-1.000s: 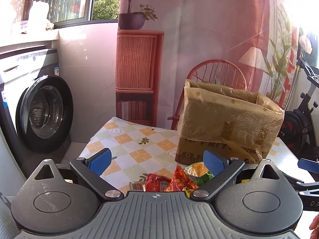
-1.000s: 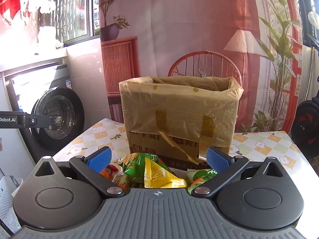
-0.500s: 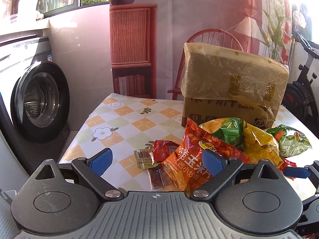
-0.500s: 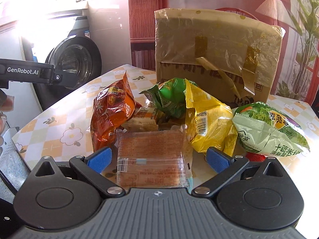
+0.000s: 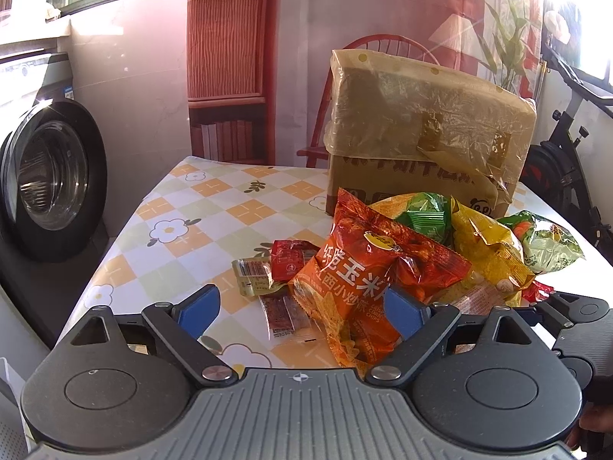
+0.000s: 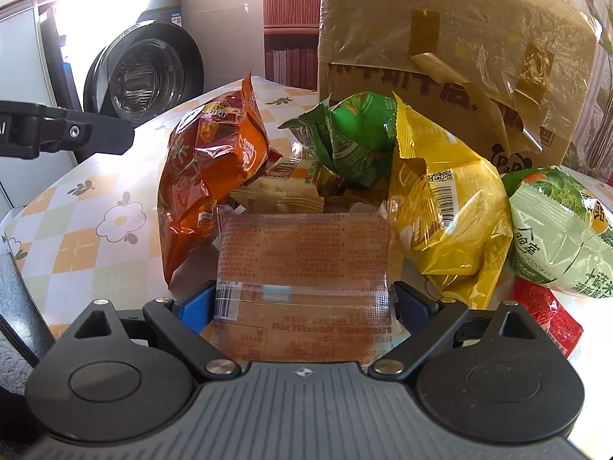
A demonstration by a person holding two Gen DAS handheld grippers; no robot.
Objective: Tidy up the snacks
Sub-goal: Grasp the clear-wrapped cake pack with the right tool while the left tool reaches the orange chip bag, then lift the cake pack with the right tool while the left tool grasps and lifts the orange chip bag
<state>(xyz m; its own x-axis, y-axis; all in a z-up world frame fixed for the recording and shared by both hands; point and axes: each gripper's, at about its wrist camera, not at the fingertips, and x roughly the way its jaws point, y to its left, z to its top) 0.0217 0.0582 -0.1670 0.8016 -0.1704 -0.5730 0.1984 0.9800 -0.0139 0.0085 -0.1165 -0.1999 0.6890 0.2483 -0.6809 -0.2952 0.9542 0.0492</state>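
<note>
Both claws gape: left gripper (image 5: 302, 308) before the orange bag (image 5: 367, 287), right gripper (image 6: 302, 303) straddling a clear packet (image 6: 302, 264)

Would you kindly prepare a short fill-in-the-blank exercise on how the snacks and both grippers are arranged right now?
1. The flat clear biscuit pack lies between the fingers of the ____ gripper.
2. The left gripper is open, and the bag nearest its right finger is ____ in colour.
3. Behind the snack pile stands a plastic-wrapped cardboard ____.
4. The yellow bag stands between the dark green bag and the ____ green bag.

Missing words: right; orange; box; pale
</note>
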